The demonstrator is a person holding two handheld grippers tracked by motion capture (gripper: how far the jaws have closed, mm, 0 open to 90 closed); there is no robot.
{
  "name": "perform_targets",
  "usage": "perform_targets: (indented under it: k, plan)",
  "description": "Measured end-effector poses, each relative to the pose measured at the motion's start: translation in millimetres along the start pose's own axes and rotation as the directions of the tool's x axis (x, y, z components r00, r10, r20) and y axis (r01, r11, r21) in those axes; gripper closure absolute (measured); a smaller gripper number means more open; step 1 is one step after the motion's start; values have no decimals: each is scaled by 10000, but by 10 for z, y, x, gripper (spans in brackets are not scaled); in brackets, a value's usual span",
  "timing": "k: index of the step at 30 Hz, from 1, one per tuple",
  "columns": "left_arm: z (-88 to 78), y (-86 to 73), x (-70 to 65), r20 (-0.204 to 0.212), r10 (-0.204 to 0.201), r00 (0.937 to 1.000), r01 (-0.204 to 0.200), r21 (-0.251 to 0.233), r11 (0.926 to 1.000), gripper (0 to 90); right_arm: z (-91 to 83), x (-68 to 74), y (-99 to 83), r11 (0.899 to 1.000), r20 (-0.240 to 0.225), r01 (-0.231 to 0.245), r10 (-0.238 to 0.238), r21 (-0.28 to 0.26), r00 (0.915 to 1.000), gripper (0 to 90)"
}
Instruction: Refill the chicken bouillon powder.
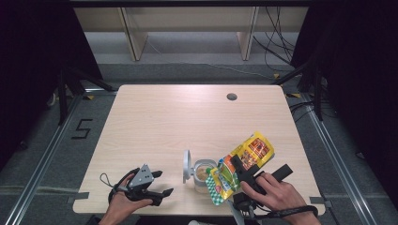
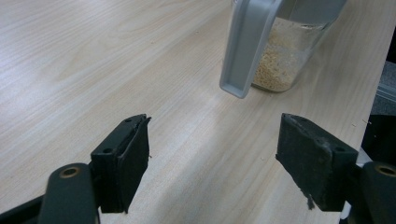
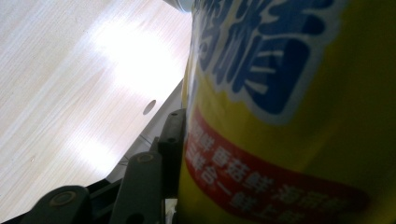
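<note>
We hold the yellow snack pouch point(image 1: 241, 165) in the right gripper point(image 1: 238, 174), at the lower right of the high view, tipped so its long axis runs from the upper right of the frame down to the lower left. Its lower end, with the green-checked edge, hangs just over the rim of the clear jar point(image 1: 202, 176), which stands on the tabletop point(image 1: 178, 117) at the lower middle of the frame with a shallow layer of pale grains in it. In the right gripper view the pouch point(image 3: 289, 116) covers most of the frame, and one of the fingers point(image 3: 173, 140) lies flat against its left side; we judge the fingers to be pinching the pouch across its width.

The jar's grey flip lid point(image 1: 187, 166) stands swung open on the jar's left side, away from the pouch, so the mouth looks free on the side we pour from.

Our left gripper point(image 1: 159, 183) rests near the lower left of the high view, apart from the jar, its fingers spread with nothing between them. In the left gripper view the jar point(image 2: 280, 60) and its hanging lid point(image 2: 247, 46) sit ahead at the upper right, beyond the fingertips. The right hand is plainly the nearer one; what matters is keeping the pouch's low end over the jar mouth.
</note>
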State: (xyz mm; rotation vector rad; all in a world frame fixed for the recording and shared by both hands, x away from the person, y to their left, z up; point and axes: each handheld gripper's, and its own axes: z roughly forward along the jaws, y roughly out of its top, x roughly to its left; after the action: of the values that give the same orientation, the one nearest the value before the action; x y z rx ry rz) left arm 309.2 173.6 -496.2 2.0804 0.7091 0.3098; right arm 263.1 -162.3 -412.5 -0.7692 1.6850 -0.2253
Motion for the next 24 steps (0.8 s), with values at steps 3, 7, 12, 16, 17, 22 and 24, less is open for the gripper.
perform_targets:
  k: [3,7,12,16,17,22,24]
  plan:
    - [-1,0,3,70,21,10000,-21,-22,10000,248,-2,6,2,10000,110,-12,12,32,9999,612]
    - [1,1,1,4,6,10000,-6,2,10000,248,2,2,-4,10000,-1,-4,4,3,10000,613]
    - [3,1,4,36,11,10000,-11,17,10000,249,-4,-3,-15,10000,123,71,-72,53,9999,613]
    - [-2,1,0,25,10,10000,-10,-70,10000,249,-4,-1,-14,9999,166,68,-70,83,9998,613]
    - [-1,0,0,19,5,10000,-5,-72,10000,249,-4,-2,-13,9999,160,93,-95,101,9998,613]
    - [10,-4,-5,11,-52,10000,52,-47,10000,248,-3,-7,-13,10000,27,89,-89,25,10000,614]
    - [10,2,-3,42,-38,10000,38,-23,10000,248,-7,-1,-15,10000,151,66,-67,64,9999,617]
